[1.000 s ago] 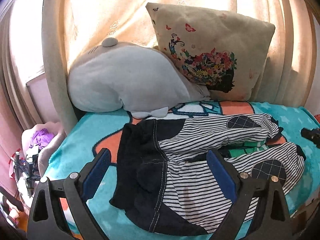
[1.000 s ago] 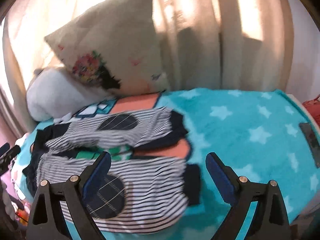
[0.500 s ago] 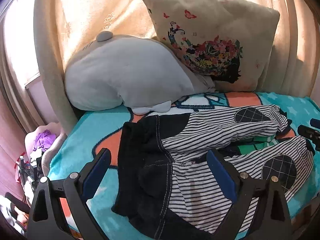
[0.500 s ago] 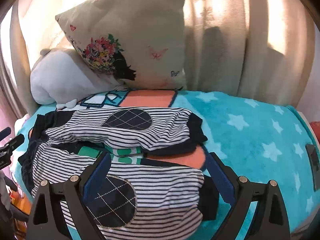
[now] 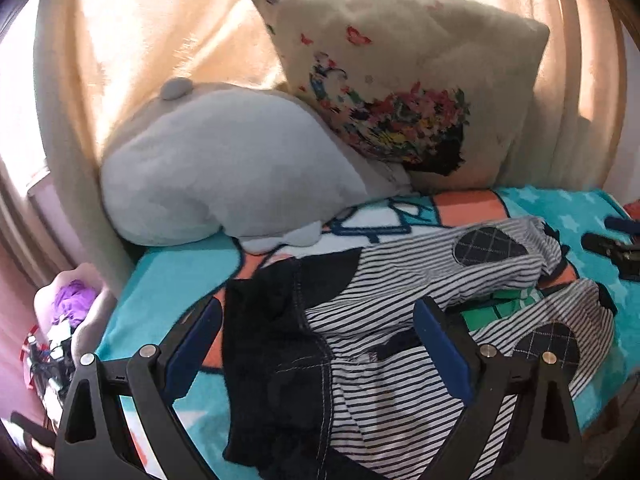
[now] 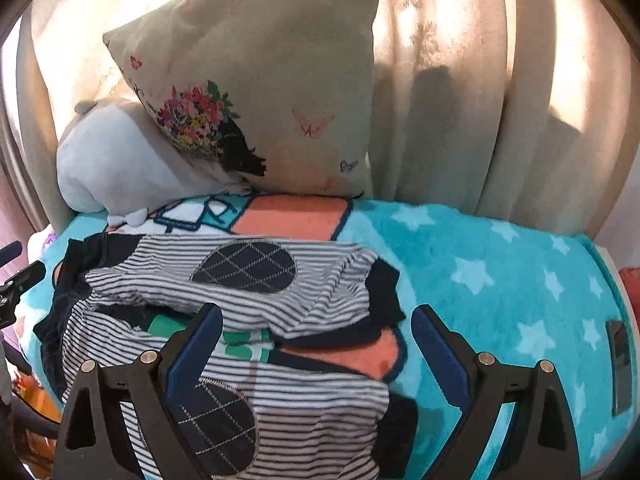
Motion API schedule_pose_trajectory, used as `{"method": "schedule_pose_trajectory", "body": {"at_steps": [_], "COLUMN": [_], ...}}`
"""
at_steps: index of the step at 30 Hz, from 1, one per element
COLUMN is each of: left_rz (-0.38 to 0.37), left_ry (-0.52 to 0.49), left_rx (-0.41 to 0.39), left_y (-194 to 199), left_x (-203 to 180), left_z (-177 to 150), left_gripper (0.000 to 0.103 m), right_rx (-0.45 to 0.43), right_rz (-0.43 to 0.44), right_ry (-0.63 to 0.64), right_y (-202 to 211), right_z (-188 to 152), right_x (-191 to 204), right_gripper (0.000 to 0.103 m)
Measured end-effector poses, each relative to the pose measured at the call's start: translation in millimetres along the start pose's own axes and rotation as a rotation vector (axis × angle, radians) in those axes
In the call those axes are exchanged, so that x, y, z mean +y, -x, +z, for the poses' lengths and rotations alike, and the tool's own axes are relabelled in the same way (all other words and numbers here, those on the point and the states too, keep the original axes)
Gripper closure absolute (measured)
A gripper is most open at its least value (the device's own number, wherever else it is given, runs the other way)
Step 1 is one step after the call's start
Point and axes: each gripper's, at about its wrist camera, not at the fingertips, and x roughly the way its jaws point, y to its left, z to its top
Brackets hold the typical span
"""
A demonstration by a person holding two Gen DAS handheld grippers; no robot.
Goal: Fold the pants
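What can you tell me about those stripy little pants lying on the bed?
The pants are small, of soft-looking fabric in thin black-and-white stripes, with a dark navy waist part, dark cuffs and an oval quilted navy patch on each knee. They lie unfolded and rumpled on the turquoise star blanket, legs spread apart so the blanket shows between them. Neither open gripper grips them.

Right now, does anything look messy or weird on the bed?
Yes. The pants lie rumpled, legs spread apart with blanket showing between them, and the dark waist is bunched up. Nothing looks torn or spilled.
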Motion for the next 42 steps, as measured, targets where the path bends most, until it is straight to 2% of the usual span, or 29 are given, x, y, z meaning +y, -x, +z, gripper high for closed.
{"method": "schedule_pose_trajectory", "body": {"at_steps": [3,7,9,14,17,25,27,31,32,33,34,35,36,37,38,42], "left_rz": [-0.084,-0.205,-0.233,-0.338,-0.359,-0.46,-0.457,-0.433,-0.417,-0.389,-0.356,-0.352,-0.36,-0.357,-0.358,-0.328], "left_ry": [0.003,-0.01,-0.027,-0.104,-0.139,-0.124,-0.159,-0.212,-0.223,-0.24,-0.264,-0.272,-0.264,-0.258,-0.251,-0.247], "left_rx": [0.049,0.095,0.127,0.271,0.305,0.402,0.401,0.402,0.401,0.392,0.371,0.359,0.353,0.352,0.354,0.329], "left_y": [-18,-55,-78,-140,-159,-197,-198,-199,-201,-202,-199,-197,-193,-193,-192,-185], "left_x": [4,1,-4,-25,-32,-27,-32,-43,-48,-52,-56,-59,-60,-62,-63,-68], "left_z": [17,45,54,67,65,65,63,62,63,64,63,63,64,64,64,62], "left_gripper": [0.007,0.007,0.007,0.01,0.014,0.015,0.015,0.016,0.018,0.029,0.035,0.051,0.063,0.082,0.09,0.095], "right_rx": [-0.006,0.015,0.06,0.149,0.201,0.281,0.304,0.322,0.325,0.325,0.322,0.318,0.318,0.319,0.322,0.297], "right_rz": [-0.012,-0.019,0.033,0.127,0.17,0.292,0.335,0.361,0.361,0.36,0.361,0.365,0.366,0.364,0.378,0.341], "right_ry": [0.055,0.197,0.254,0.291,0.303,0.268,0.25,0.266,0.274,0.282,0.289,0.294,0.297,0.295,0.284,0.298], "right_y": [-5,-24,-41,-87,-115,-168,-175,-180,-181,-180,-181,-180,-179,-177,-174,-164], "right_z": [9,29,40,60,67,69,68,63,62,61,60,59,59,59,58,53], "right_x": [-3,-5,-6,-12,-12,-15,-17,-15,-14,-13,-11,-10,-9,-9,-8,-3], "right_gripper": [0.005,0.005,0.006,0.007,0.009,0.016,0.017,0.018,0.021,0.024,0.033,0.052,0.063,0.081,0.094,0.098]}}
